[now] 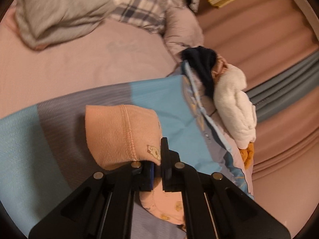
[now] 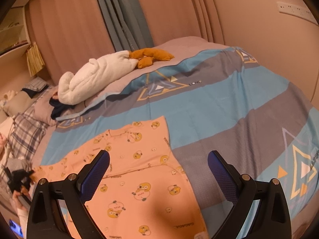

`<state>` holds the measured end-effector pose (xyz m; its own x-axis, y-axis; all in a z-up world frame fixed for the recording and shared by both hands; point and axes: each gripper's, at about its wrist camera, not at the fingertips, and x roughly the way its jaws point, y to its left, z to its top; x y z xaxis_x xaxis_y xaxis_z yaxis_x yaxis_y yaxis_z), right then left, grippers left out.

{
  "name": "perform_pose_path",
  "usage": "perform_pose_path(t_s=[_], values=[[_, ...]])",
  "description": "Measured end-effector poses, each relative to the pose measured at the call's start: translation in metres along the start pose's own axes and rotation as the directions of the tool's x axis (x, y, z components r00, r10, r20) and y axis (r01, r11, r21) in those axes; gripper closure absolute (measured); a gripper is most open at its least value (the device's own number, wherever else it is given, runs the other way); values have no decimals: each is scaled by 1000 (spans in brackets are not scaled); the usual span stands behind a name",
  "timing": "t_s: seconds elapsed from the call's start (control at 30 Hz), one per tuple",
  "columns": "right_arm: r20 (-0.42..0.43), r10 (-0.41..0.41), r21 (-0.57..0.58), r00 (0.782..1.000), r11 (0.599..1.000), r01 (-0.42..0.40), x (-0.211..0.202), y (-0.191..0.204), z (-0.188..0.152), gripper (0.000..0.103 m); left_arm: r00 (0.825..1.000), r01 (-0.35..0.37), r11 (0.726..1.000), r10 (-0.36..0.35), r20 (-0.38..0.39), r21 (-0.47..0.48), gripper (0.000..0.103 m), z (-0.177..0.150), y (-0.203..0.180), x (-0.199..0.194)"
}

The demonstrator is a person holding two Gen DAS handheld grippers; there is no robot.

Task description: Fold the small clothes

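A small pink top printed with yellow cartoon figures (image 2: 139, 159) lies spread flat on the blue-and-grey striped quilt (image 2: 219, 103). My right gripper (image 2: 158, 155) hovers open over its middle, with nothing between the blue pads. In the left wrist view my left gripper (image 1: 157, 165) is shut on an edge of the pink top (image 1: 115, 133). That part is lifted and turned over, showing its plain inner side and a seam. From the right wrist view the left gripper (image 2: 19, 177) sits at the far left, at the sleeve end (image 2: 39, 169).
A white plush toy with orange feet (image 2: 95, 75) lies along the quilt's far edge, a dark garment (image 1: 201, 63) beside it. A plaid pillow (image 1: 139, 6) and a grey pillow (image 1: 59, 10) lie at the head. Pink and grey curtains (image 2: 123, 20) hang behind the bed.
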<state>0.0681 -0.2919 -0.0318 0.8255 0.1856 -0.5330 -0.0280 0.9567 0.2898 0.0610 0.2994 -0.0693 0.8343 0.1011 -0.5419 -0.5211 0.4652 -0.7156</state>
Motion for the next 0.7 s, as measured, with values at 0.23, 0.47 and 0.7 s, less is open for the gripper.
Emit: perform_pose_path(t_s=[0.23,0.47,0.7], values=[[11,6,7,1000,1000,-6,-4,-1,-1,4,999,34,994,-37,26,105,99,-7,-42,-11],[20,4,26,1000,1000,-4,-9,-8,-4,4,997,73,983,-72,-10,167,99,-23,-72,-9],[11,-9,44,1000,999,9,-8,-17,-7,4,997,72,956,-62,-44,284,99,-47,-111,-2]])
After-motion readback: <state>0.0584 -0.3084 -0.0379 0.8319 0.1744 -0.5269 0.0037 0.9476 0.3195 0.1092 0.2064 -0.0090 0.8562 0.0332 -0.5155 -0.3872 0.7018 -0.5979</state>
